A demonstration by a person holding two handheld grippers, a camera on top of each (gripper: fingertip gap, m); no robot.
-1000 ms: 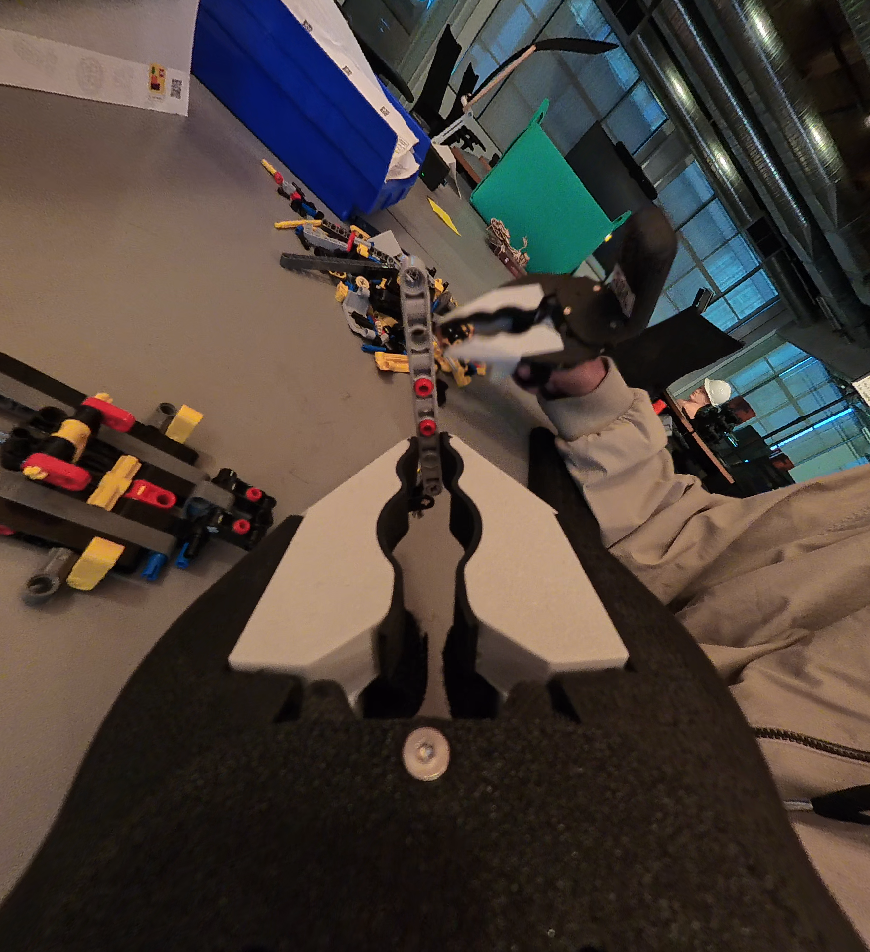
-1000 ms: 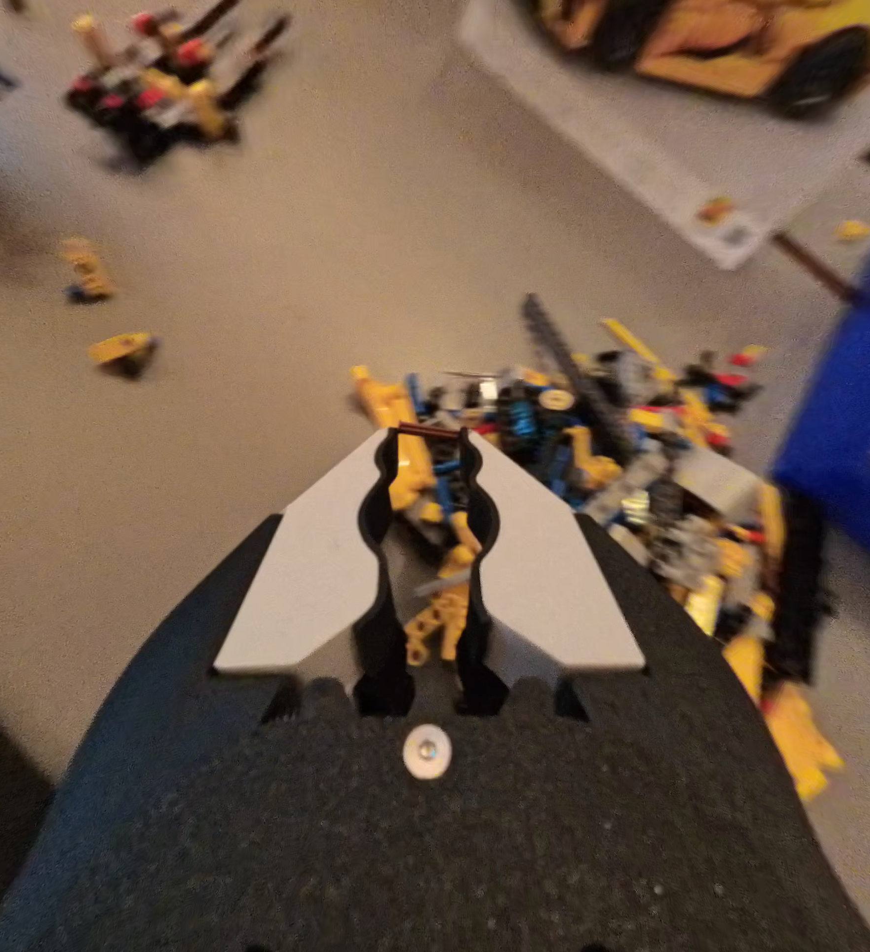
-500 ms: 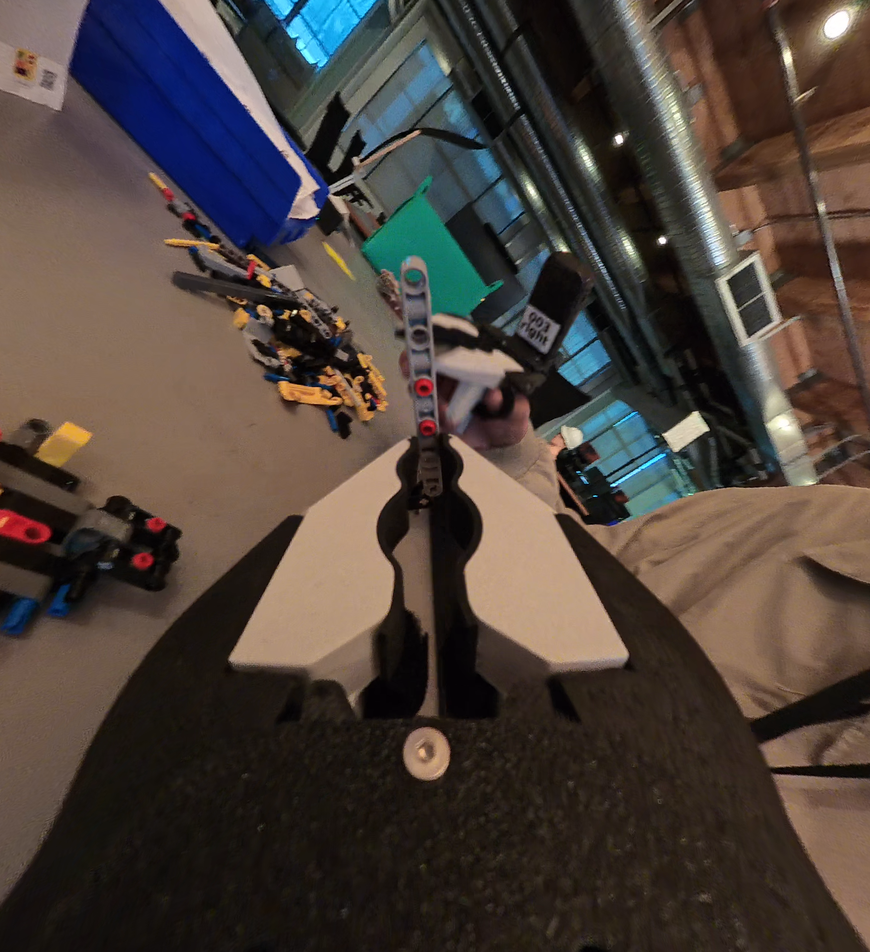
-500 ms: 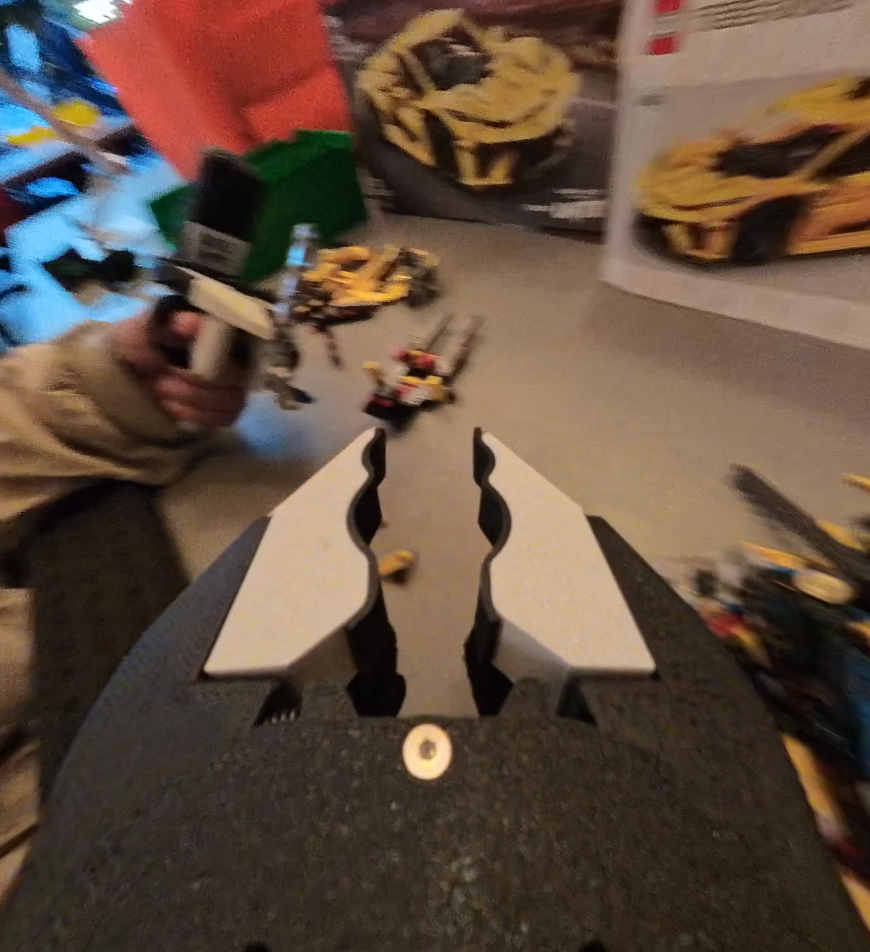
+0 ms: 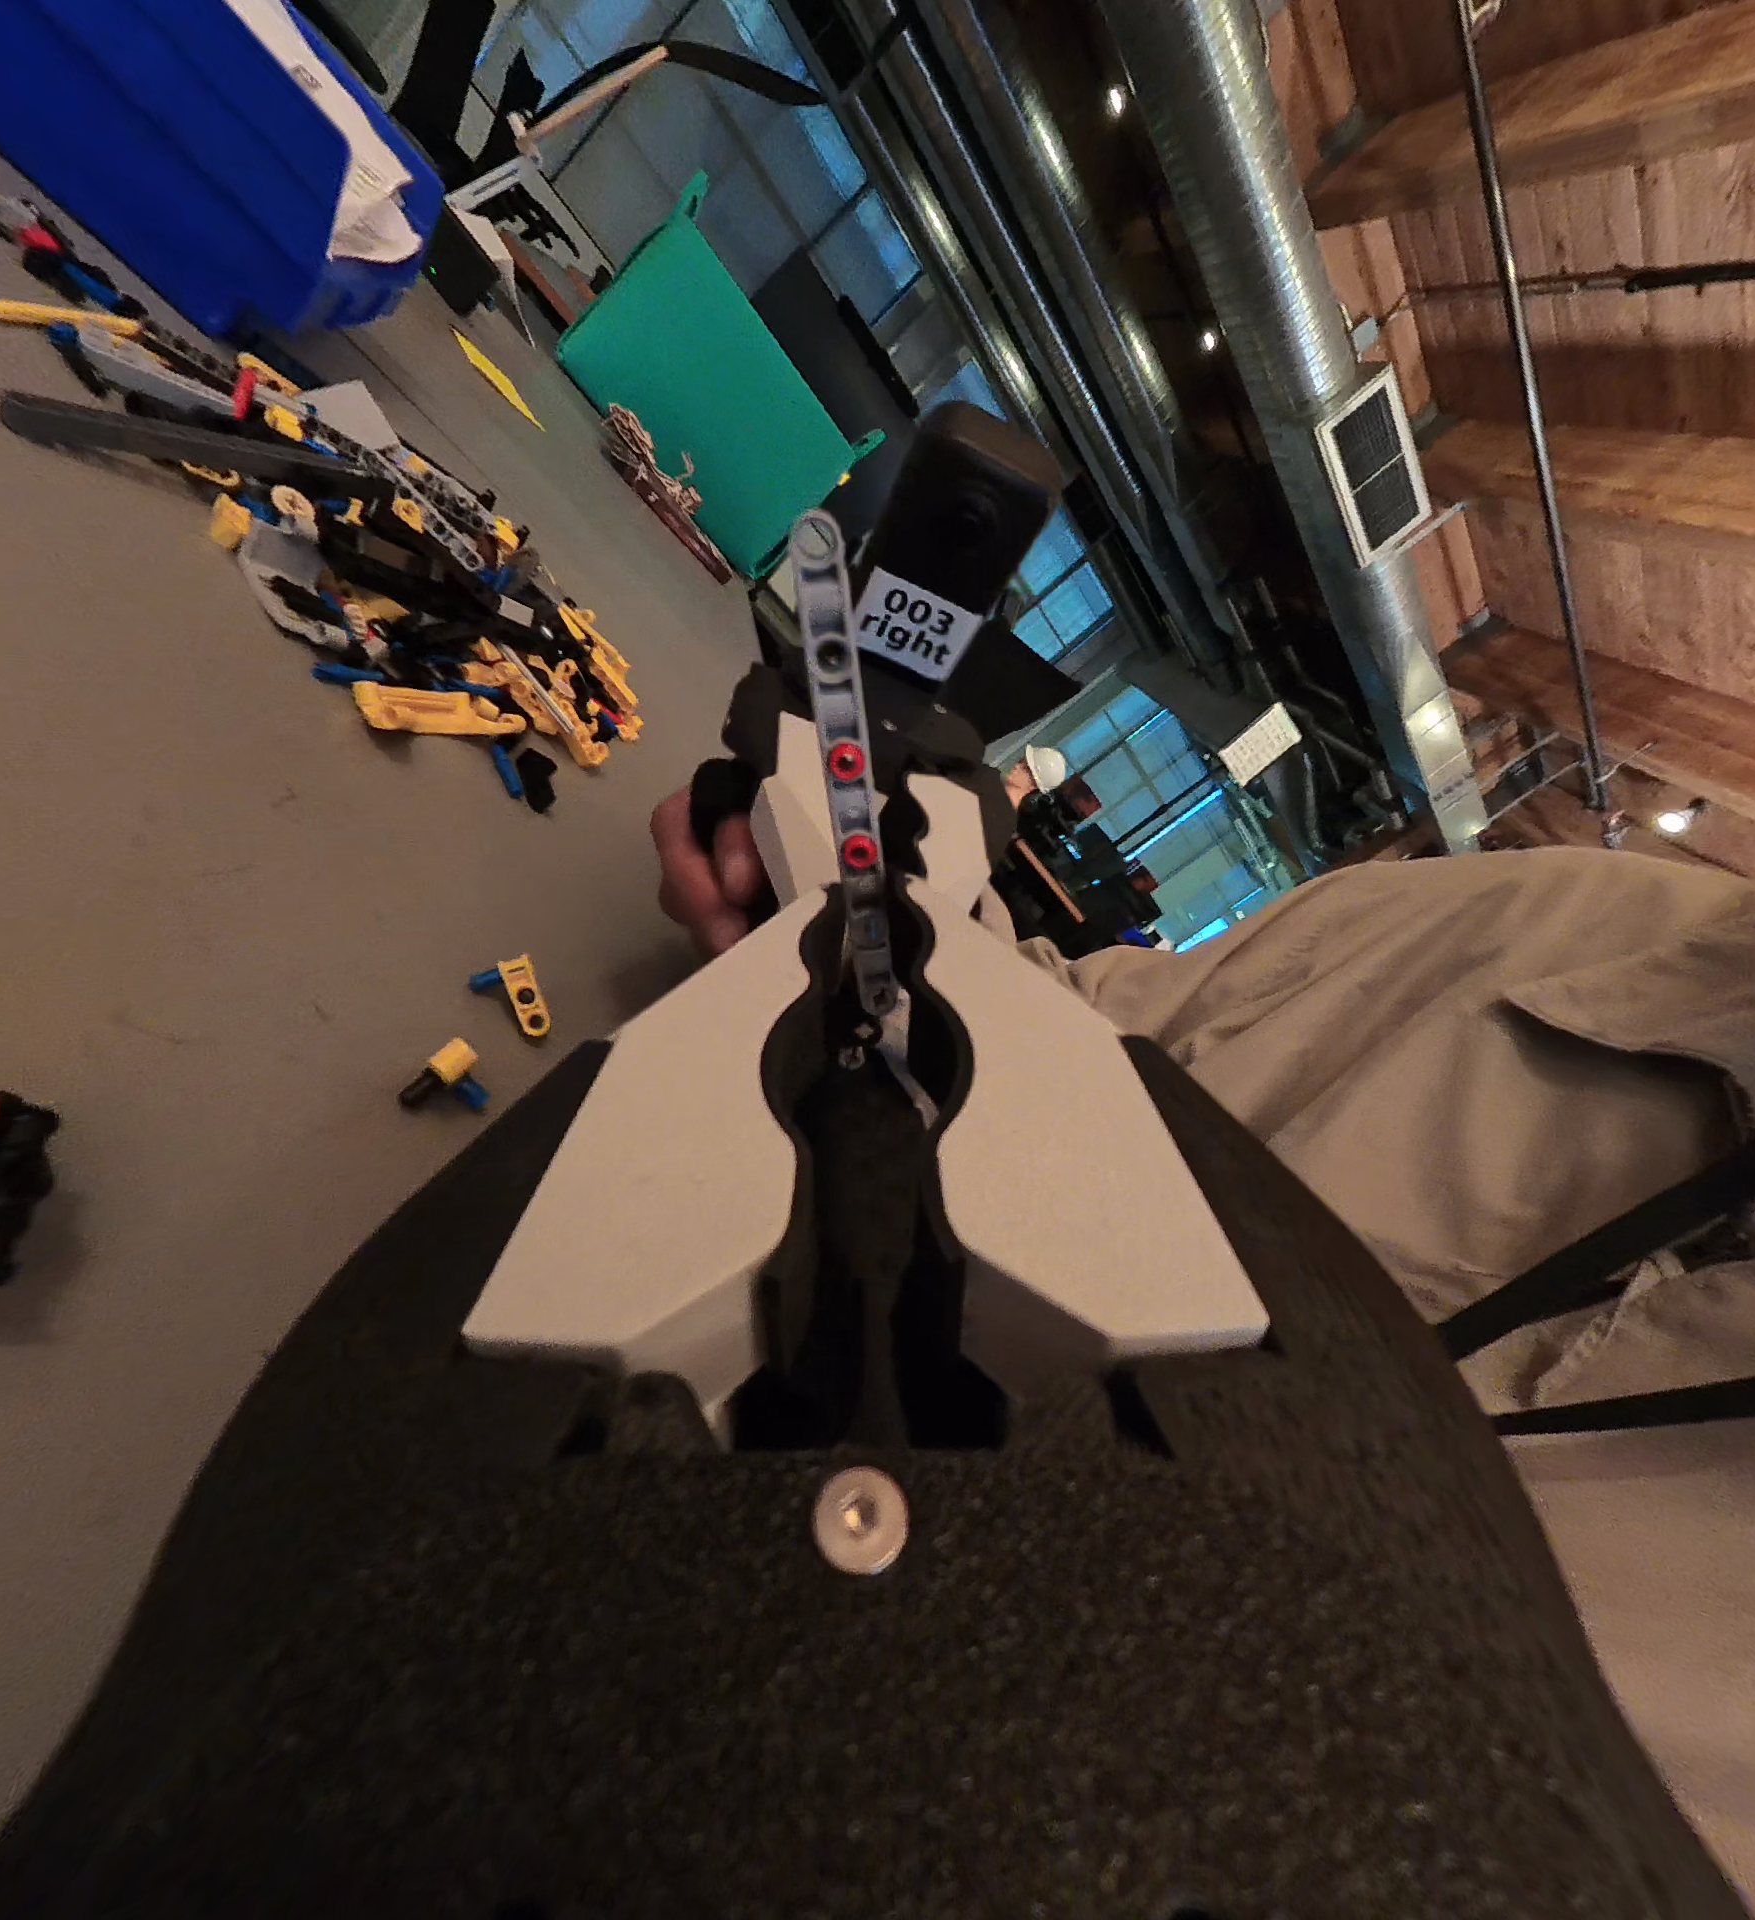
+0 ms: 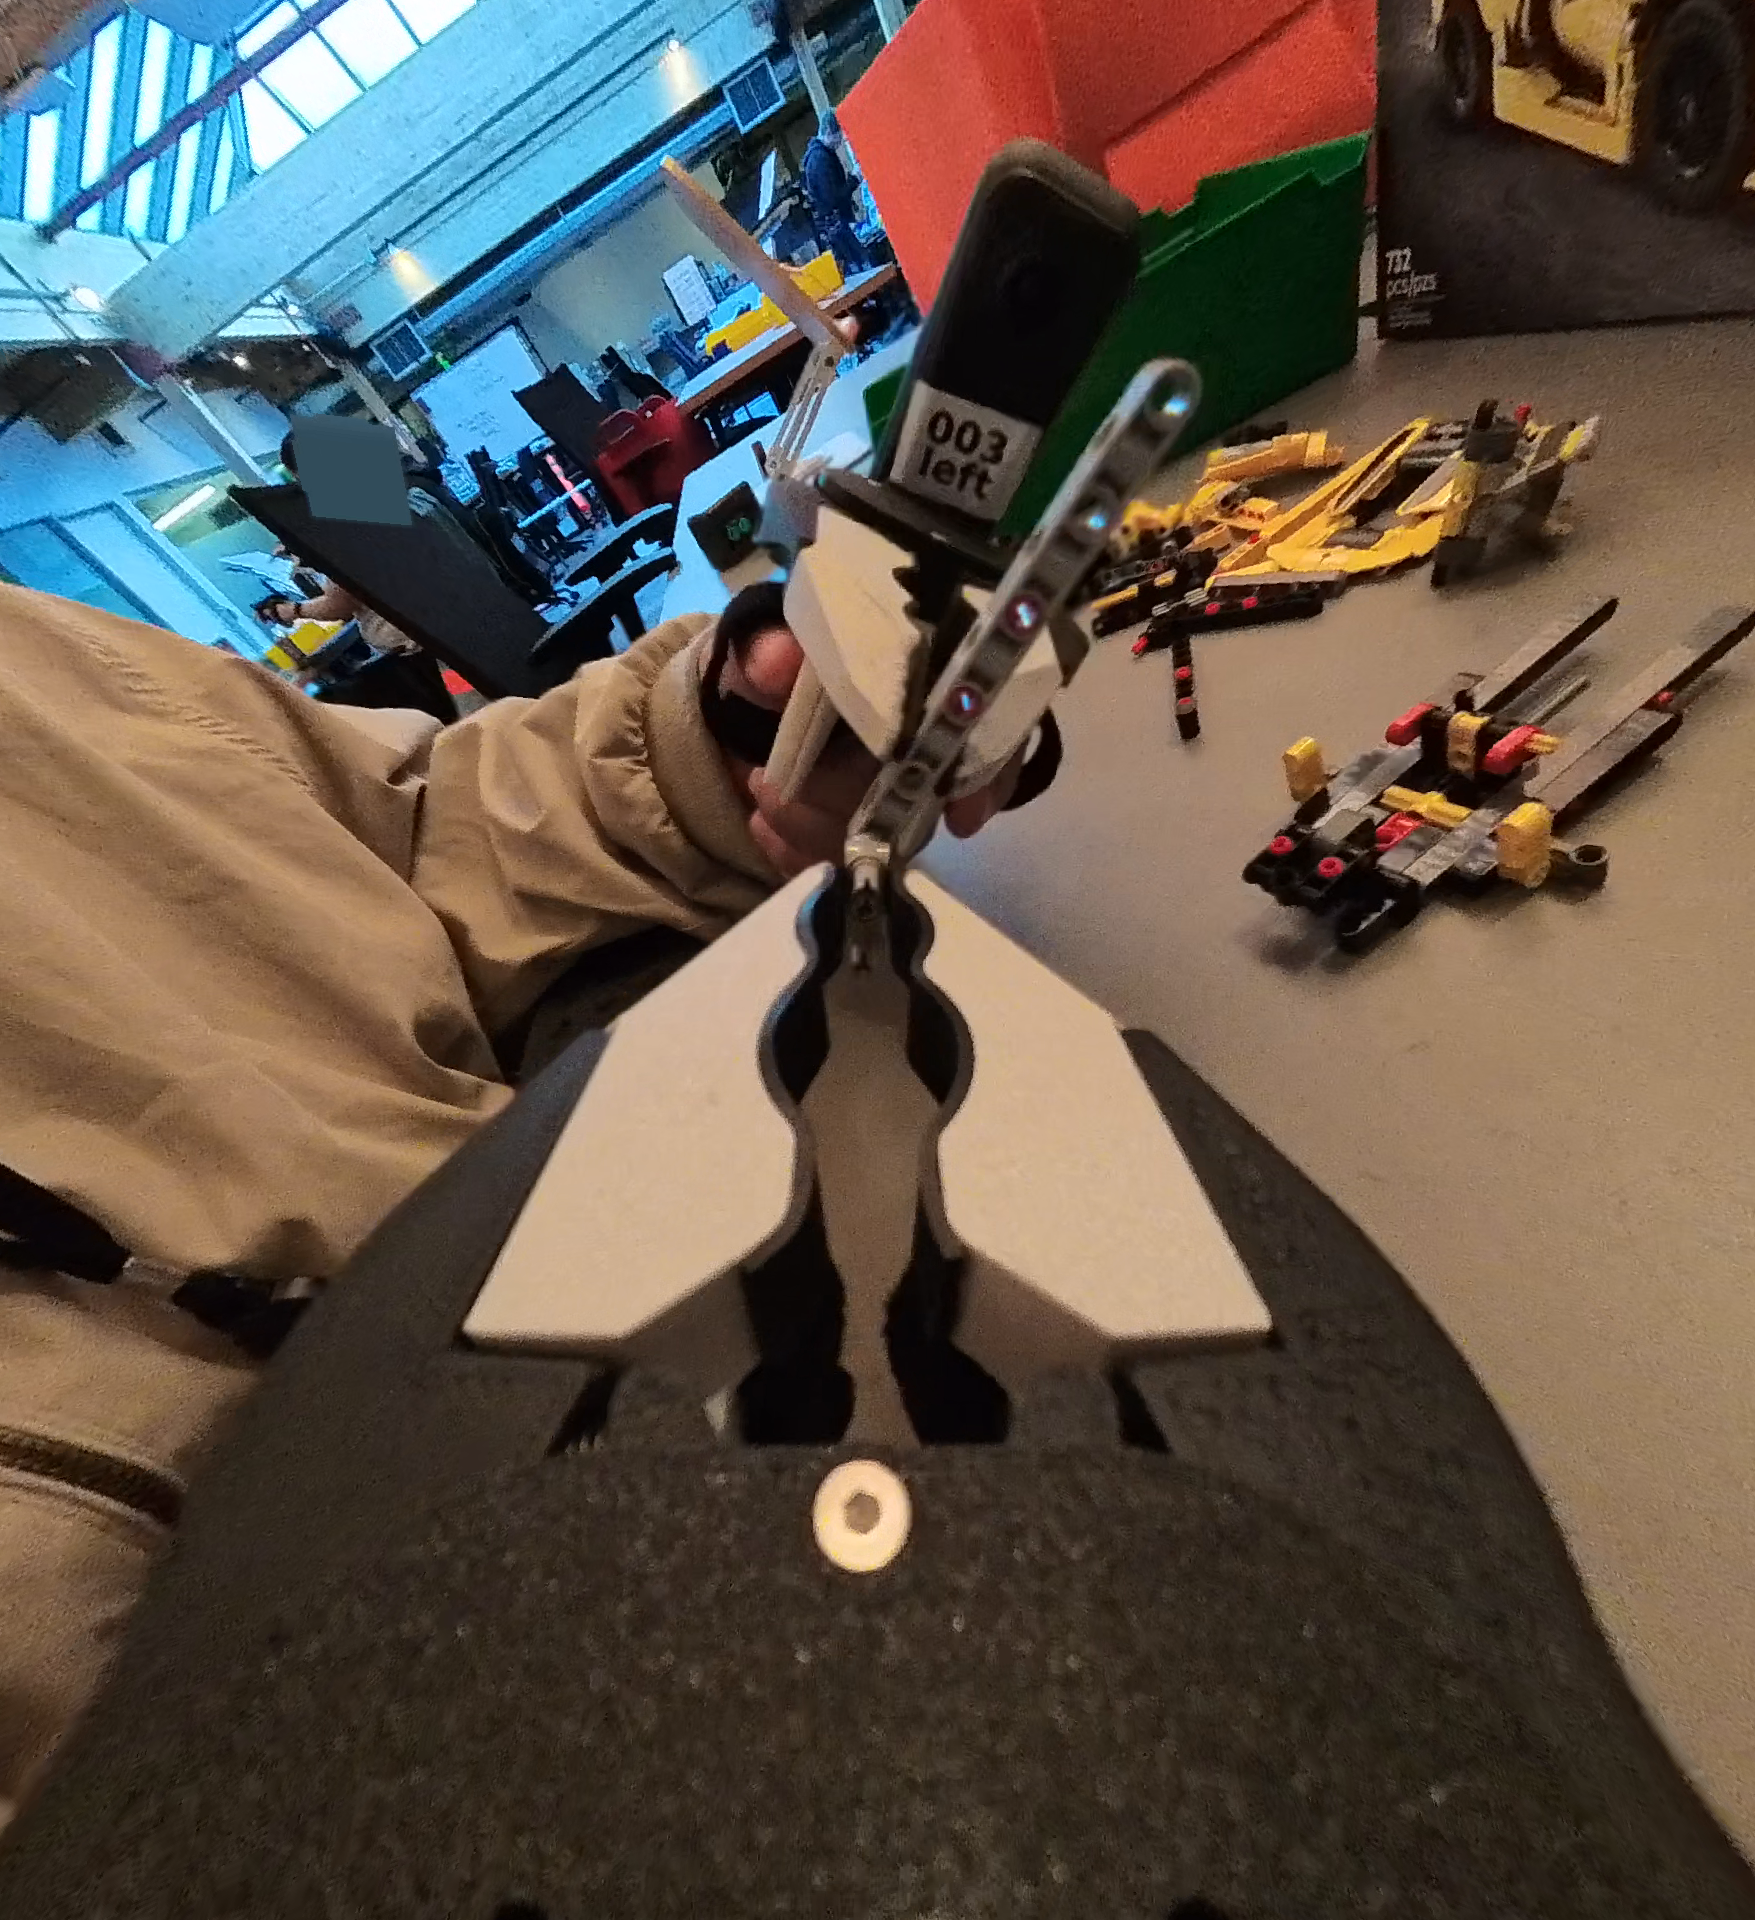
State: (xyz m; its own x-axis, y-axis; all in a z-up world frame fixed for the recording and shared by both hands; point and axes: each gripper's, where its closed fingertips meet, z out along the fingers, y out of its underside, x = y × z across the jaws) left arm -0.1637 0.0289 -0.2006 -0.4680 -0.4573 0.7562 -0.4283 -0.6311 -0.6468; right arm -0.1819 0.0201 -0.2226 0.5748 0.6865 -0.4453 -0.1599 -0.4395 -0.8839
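While its jaws are pinched nearly closed, the left gripper [image 5: 857, 935] clamps the lower end of a grey beam [image 5: 845, 764] with two red pins, which rises toward 12 o'clock. In its own view the right gripper [image 6: 860, 894] meets that beam's end [image 6: 998, 634] at the tips; its jaws stand narrowly apart, and whether they grip it I cannot tell. Small yellow connectors [image 5: 523, 995] lie at 10 o'clock on the grey table [image 5: 125, 883]. Farther, at 11 o'clock, sits a loose parts pile [image 5: 405, 592], beyond it a blue bin [image 5: 156, 145].

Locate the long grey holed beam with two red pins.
The long grey holed plastic beam stands clamped at its lower end in the left tongs, lifted off the grey table, facing the right tongs.
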